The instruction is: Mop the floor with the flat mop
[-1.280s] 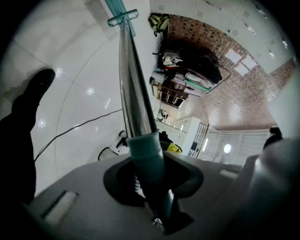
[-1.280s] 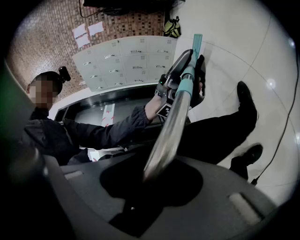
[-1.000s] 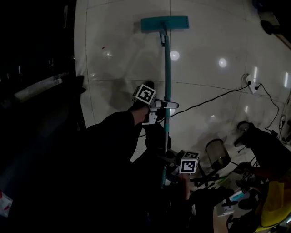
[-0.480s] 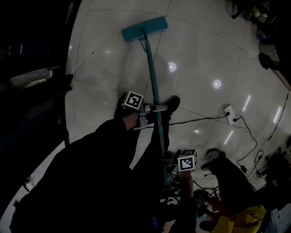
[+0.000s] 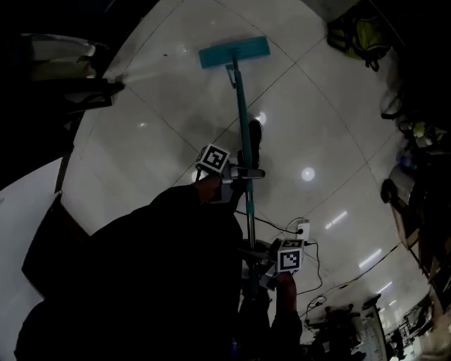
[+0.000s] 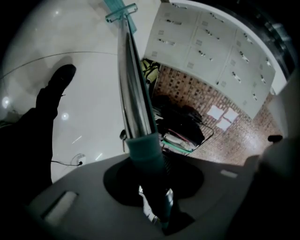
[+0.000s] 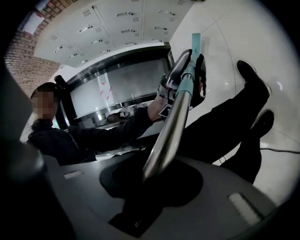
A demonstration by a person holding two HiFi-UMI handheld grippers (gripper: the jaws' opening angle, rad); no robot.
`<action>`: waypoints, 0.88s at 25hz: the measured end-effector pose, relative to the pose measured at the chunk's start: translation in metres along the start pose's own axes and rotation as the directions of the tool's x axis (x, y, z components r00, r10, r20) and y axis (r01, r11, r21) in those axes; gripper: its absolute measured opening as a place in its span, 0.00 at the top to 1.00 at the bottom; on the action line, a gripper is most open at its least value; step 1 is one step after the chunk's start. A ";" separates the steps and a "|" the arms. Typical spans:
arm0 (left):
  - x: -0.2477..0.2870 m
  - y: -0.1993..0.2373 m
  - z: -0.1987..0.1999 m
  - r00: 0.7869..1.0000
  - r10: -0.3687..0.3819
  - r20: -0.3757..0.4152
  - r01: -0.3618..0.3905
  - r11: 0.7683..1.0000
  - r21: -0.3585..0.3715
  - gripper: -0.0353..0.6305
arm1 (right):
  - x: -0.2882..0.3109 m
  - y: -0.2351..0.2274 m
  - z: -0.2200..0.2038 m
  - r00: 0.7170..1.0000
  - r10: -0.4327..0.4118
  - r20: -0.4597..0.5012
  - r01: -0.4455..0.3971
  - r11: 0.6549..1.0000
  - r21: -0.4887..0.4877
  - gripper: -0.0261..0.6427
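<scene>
The flat mop has a teal head (image 5: 234,53) lying flat on the glossy white tile floor (image 5: 162,106), far from me. Its pole (image 5: 244,134) runs back toward my body. My left gripper (image 5: 242,173) is shut on the pole about halfway up, its marker cube to the left. My right gripper (image 5: 262,266) is shut on the pole's near end. In the left gripper view the shiny pole (image 6: 132,93) rises from the left gripper (image 6: 158,213) to the mop head (image 6: 120,9). In the right gripper view the pole (image 7: 169,131) leaves the right gripper (image 7: 149,187) toward the left one.
My shoe (image 5: 254,134) stands beside the pole. A power strip (image 5: 303,229) with a cable lies on the floor by the right gripper. Dark furniture (image 5: 63,84) lines the left, bags (image 5: 359,32) the upper right. Lockers (image 6: 211,47) and a wire rack (image 6: 185,126) stand behind.
The view has swung round: the power strip and clutter slid from the right to the lower right. The mop head shifted left, then a little nearer. Both grippers keep their hold.
</scene>
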State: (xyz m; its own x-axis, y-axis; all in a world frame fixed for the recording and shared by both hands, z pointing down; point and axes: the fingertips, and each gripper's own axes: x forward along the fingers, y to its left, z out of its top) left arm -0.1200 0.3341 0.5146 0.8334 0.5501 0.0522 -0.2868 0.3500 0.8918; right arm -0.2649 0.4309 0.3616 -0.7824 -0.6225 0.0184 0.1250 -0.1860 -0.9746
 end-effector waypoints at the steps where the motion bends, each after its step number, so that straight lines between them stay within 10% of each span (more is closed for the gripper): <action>1: 0.007 -0.005 0.013 1.000 -0.006 0.026 0.006 1.000 -0.004 0.79 | -0.013 0.003 0.013 0.999 -0.011 -0.038 0.011 1.000 -0.004 0.78; 22: 0.133 -0.089 0.176 0.878 -0.197 0.436 0.230 0.973 -0.025 0.79 | -0.191 0.044 0.200 0.892 -0.040 -0.451 0.080 0.994 0.071 0.78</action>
State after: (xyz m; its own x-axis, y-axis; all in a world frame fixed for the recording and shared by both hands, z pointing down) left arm 0.0998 0.2426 0.5216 0.9943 0.0839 0.0663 -0.0990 0.4864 0.8681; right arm 0.0123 0.3899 0.3602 -0.9777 -0.2052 -0.0454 0.1048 -0.2884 -0.9517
